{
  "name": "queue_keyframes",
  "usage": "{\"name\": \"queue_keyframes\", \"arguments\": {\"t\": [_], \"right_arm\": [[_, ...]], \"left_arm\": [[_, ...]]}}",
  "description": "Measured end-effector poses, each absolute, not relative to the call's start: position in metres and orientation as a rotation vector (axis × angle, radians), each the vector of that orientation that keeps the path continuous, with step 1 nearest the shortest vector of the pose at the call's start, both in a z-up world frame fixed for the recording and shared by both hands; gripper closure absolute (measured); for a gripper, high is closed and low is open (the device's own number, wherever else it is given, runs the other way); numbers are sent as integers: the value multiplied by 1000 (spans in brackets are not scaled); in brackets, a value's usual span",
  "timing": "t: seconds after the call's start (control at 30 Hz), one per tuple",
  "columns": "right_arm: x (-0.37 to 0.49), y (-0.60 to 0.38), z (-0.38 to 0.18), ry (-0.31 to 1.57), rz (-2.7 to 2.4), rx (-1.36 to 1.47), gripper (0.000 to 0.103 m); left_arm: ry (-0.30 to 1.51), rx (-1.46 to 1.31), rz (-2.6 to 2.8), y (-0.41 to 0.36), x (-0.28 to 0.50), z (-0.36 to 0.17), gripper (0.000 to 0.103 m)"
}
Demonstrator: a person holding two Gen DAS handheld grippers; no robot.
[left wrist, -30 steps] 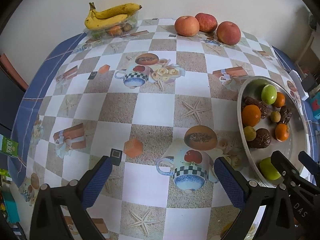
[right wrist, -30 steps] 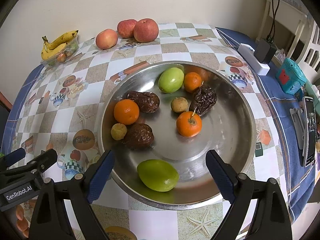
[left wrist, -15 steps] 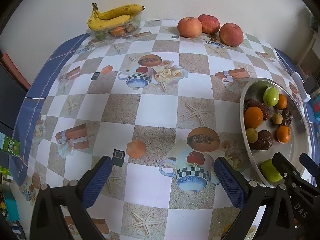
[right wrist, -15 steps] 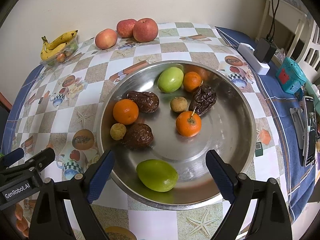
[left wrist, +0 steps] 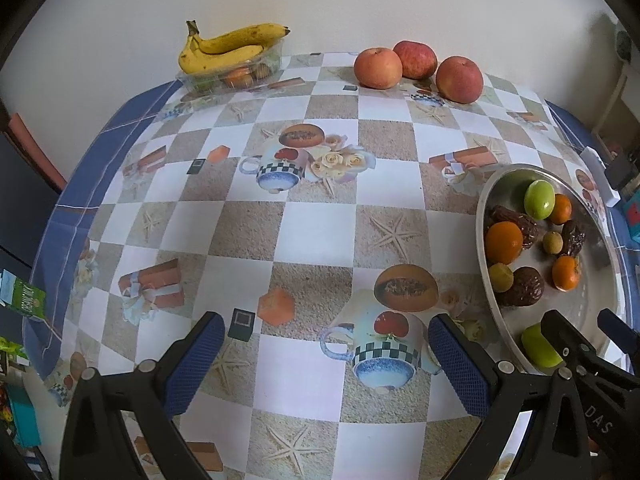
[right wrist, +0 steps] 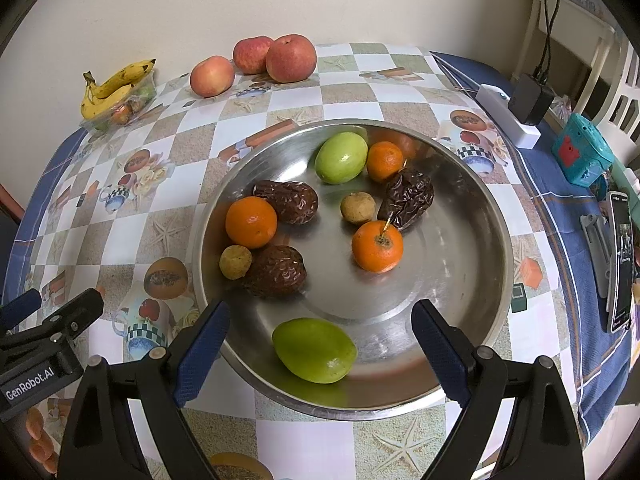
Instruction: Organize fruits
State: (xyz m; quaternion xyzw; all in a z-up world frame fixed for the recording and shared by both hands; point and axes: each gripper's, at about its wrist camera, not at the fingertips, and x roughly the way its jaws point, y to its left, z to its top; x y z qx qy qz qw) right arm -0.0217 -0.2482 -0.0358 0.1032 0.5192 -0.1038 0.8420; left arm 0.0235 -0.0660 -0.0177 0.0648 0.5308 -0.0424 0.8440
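Note:
A steel bowl [right wrist: 460,280] holds several fruits: two green ones, the nearer one [right wrist: 314,350] at the front, three oranges such as the middle one [right wrist: 377,246], three dark wrinkled dates and two small tan fruits. My right gripper [right wrist: 320,344] is open and empty, its jaws astride the near green fruit above the bowl's front rim. My left gripper [left wrist: 324,364] is open and empty over the bare tablecloth, left of the bowl [left wrist: 486,280]. Three apples [left wrist: 378,68] and bananas [left wrist: 228,50] on a clear tray sit at the far edge.
The checkered tablecloth [left wrist: 312,232] covers the table up to a wall behind. Right of the bowl lie a phone [right wrist: 620,264], a teal box [right wrist: 580,156] and a white power strip with a black adapter [right wrist: 516,114]. The left gripper also shows in the right wrist view [right wrist: 44,328].
The left wrist view has shifted slightly: the table scene sits a little lower and farther in frame, so the left gripper moved a little. The right gripper and the fruits have barely moved.

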Motion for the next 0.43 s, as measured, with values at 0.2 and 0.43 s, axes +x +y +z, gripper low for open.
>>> {"name": "queue_keyframes", "arguments": {"t": [0.2,0.43], "right_arm": [[-21,-248,-36,1101,-215,216,11],[-21,-249,-38,1113,-209,215,11]], "left_arm": [[1049,110,-84,-65,23,-5,0],[1044,131,-94,-69,21,-4,0]]}}
